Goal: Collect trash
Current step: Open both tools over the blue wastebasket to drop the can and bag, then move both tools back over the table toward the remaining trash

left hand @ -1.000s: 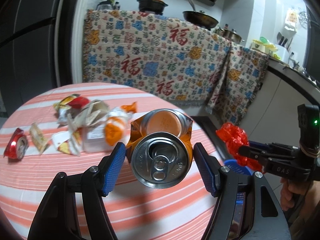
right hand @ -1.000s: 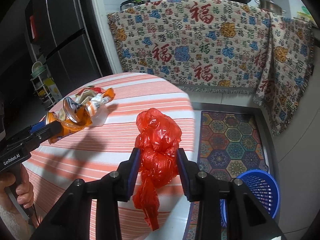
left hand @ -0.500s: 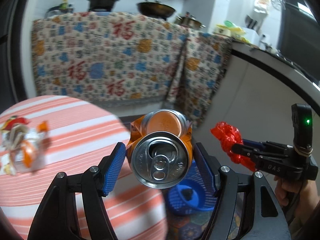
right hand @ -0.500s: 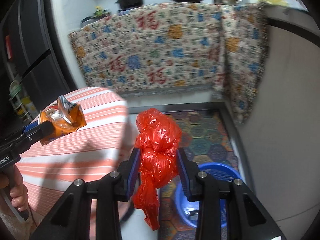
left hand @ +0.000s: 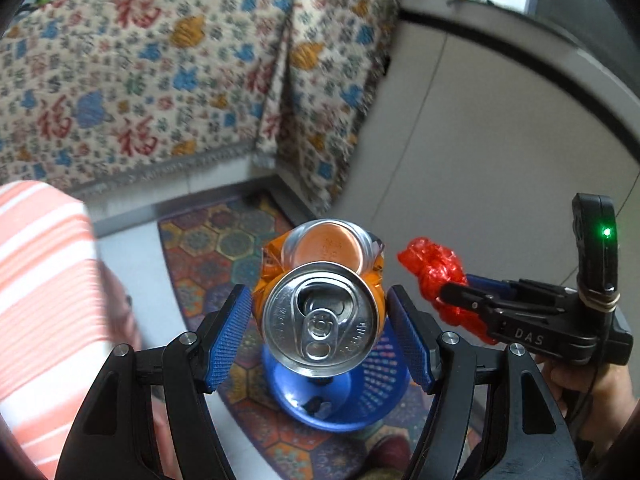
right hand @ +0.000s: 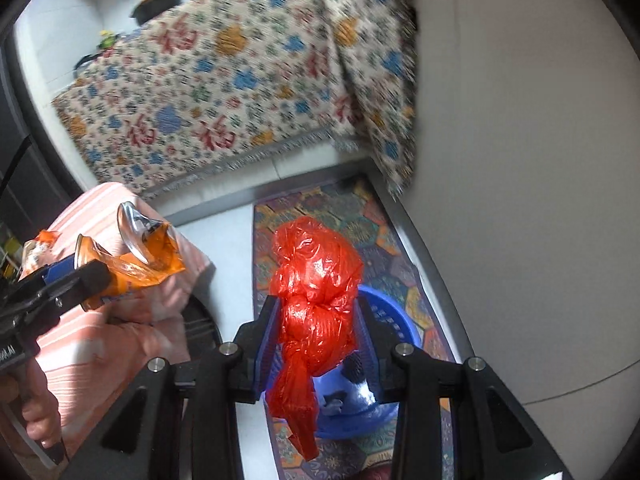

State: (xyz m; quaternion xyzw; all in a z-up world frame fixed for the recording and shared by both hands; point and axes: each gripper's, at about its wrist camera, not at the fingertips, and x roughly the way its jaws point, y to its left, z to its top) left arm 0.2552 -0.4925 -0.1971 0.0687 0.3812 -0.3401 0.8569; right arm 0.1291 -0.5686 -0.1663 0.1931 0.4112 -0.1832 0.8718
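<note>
My left gripper [left hand: 320,320] is shut on a crushed orange drink can [left hand: 320,322], held in the air above a blue plastic basket [left hand: 360,404] on the floor. The can also shows in the right wrist view [right hand: 136,258]. My right gripper [right hand: 316,342] is shut on a knotted red plastic bag [right hand: 316,304], held above the same basket [right hand: 394,326]. The bag shows to the right in the left wrist view [left hand: 434,268]. The basket holds a few small dark bits.
The round table with its orange striped cloth [left hand: 44,280] lies to the left. A patterned floor mat [left hand: 224,248] is under the basket. A patterned cloth [left hand: 160,80] covers the counter behind. A grey cabinet wall [right hand: 520,160] stands to the right.
Both grippers have swung right, away from the table and its trash pile, and now hang over the blue basket on the floor. Each still holds its item.
</note>
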